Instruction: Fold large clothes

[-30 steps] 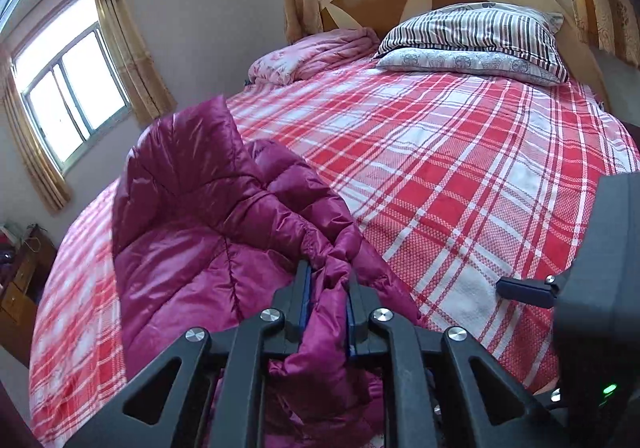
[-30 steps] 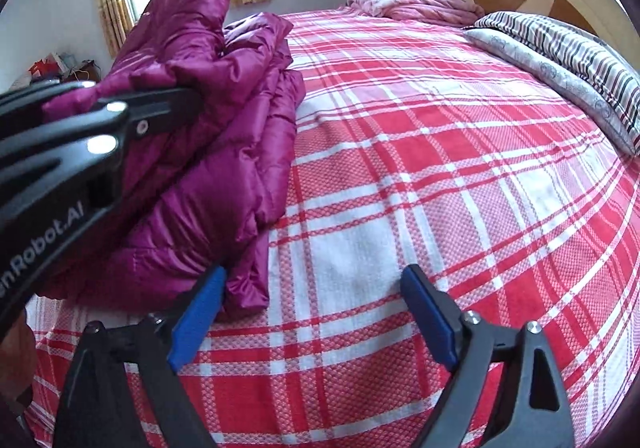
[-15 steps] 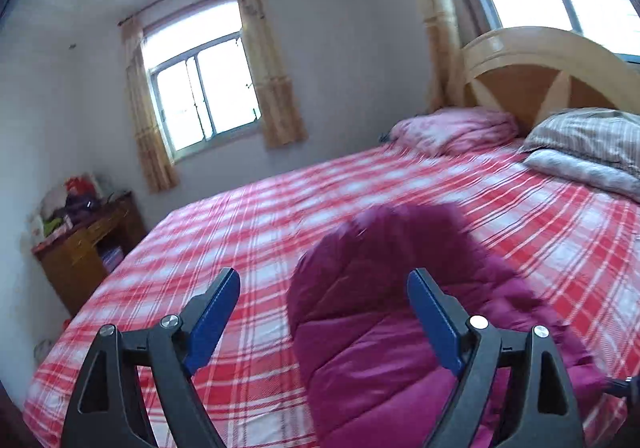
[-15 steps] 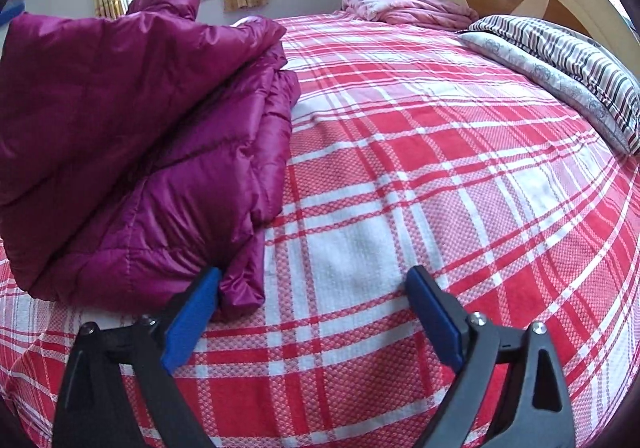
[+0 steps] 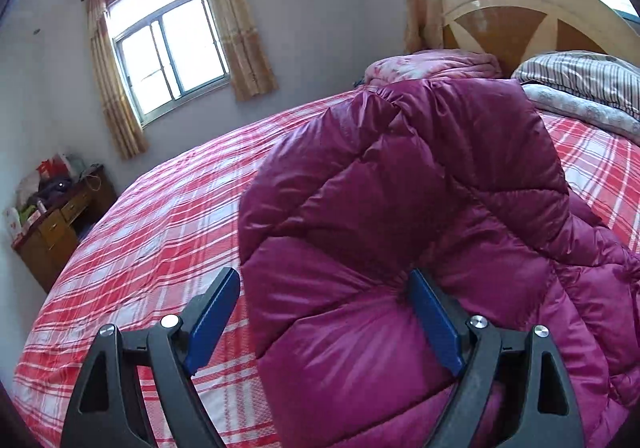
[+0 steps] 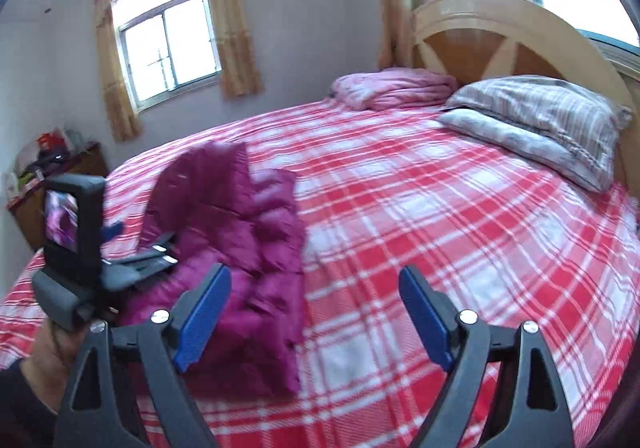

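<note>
Left wrist view: the left gripper (image 5: pixel 324 312) fills the bottom of the frame with its blue pads spread wide. The magenta puffer jacket (image 5: pixel 420 216) bulges up through the centre and right of the frame, lying on the red plaid bedspread (image 5: pixel 160 232). Part of the jacket sits between the jaws; the right-hand pad lies against the quilted fabric, the left-hand pad stands clear of it, so nothing is clamped. The jaws have just been opening. A window (image 5: pixel 168 52) with tan curtains is at upper left, a wooden side table (image 5: pixel 56 224) at the left edge, the headboard (image 5: pixel 532 20) at upper right.

Right wrist view: the right gripper (image 6: pixel 316 312) is at the bottom, its pads wide apart over bare bedspread (image 6: pixel 460 232), nothing between them; its jaws have just been closing a little. The jacket (image 6: pixel 240 232), blurred, lies crumpled at centre left on the bed. At the left edge a hand (image 6: pixel 44 352) holds the left gripper (image 6: pixel 136 244), which reaches toward the jacket. A folded pink blanket (image 6: pixel 392 88) and striped pillows (image 6: pixel 544 116) lie by the headboard at upper right
</note>
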A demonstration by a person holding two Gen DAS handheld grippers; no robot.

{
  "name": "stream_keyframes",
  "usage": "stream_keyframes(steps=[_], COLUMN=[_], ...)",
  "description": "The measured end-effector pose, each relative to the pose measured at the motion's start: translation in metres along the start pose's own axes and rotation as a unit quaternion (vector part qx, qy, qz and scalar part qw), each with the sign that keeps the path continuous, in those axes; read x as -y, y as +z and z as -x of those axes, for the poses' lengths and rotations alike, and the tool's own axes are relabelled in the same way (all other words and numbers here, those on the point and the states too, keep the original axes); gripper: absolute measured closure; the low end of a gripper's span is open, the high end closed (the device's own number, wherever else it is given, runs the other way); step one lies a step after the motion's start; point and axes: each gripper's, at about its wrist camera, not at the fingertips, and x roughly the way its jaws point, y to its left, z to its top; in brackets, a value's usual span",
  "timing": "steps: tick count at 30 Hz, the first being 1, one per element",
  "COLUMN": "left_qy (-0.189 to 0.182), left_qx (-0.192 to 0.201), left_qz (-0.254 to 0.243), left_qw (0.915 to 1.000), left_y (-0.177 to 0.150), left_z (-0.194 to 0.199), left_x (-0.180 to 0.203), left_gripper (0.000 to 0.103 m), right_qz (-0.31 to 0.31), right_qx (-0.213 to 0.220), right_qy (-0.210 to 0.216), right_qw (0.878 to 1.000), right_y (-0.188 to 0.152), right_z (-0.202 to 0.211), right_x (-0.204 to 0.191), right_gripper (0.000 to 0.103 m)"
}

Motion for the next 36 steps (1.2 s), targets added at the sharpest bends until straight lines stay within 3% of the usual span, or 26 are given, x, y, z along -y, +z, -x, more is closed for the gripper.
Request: stream_keyframes(steps=[3,5,7,11,17,18,20,22,25,27,28,29,33,36], left_qy=[-0.005,-0.016,-0.033,-0.08,-0.075,-0.074,-0.078,-0.079,-0.075,-0.074,-0.074,-0.075,-0.06,-0.068], left_qx=[0.0,-0.004,-0.014,-0.037,-0.037,-0.036,-0.037,-0.039,-0.037,-0.035,-0.035,-0.035,-0.022,-0.044], left_qz=[-0.004,0.0,0.013,0.032,0.017,0.017,0.023,0.026,0.023,0.021,0.019,0.019,0.05,0.062], left_qw=[1.0,0.9999,0.9993,0.9956,0.9964,0.9965,0.996,0.9957,0.9963,0.9965,0.9964,0.9964,0.9967,0.9948], left_y=[0.0,0.001,0.002,0.005,0.006,0.006,0.007,0.005,0.004,0.004,0.005,0.007,0.017,0.02], left_z=[-0.002,-0.001,0.001,-0.005,-0.004,-0.003,-0.005,-0.006,-0.005,-0.003,-0.003,-0.001,0.001,-0.014], left_x=[0.003,0.0,-0.002,-0.001,0.011,0.01,0.009,0.008,0.008,0.008,0.007,0.005,-0.014,-0.017], left_gripper=[0.017,0.017,0.016,0.015,0.013,0.013,0.013,0.013,0.013,0.013,0.013,0.013,0.013,0.013], right_qz=[0.023,0.022,0.022,0.026,0.054,0.048,0.033,0.031,0.023,0.006,0.004,0.002,-0.014,-0.019], right_qx=[-0.049,-0.102,-0.125,-0.134,-0.146,-0.14,-0.097,-0.063,-0.047,-0.057,-0.058,-0.073,-0.068,-0.09], right_qy=[0.031,0.045,0.032,0.019,0.0,0.002,0.011,0.013,0.009,0.029,0.034,0.046,0.032,0.004], right_qw=[0.998,0.994,0.991,0.99,0.988,0.989,0.995,0.997,0.999,0.998,0.998,0.996,0.997,0.996], right_y=[0.005,-0.004,-0.02,-0.045,-0.038,-0.031,-0.007,0.019,0.051,0.06,0.059,0.059,0.054,0.039], right_z=[-0.036,-0.063,-0.08,-0.091,-0.08,-0.075,-0.061,-0.057,-0.081,-0.106,-0.111,-0.125,-0.121,-0.122], right_x=[-0.019,-0.024,-0.024,-0.013,-0.019,-0.017,-0.015,-0.017,-0.018,-0.015,-0.013,-0.012,-0.002,0.003], right_gripper=[0.041,0.074,0.08,0.083,0.083,0.077,0.047,0.029,0.029,0.034,0.052,0.088,0.092,0.092])
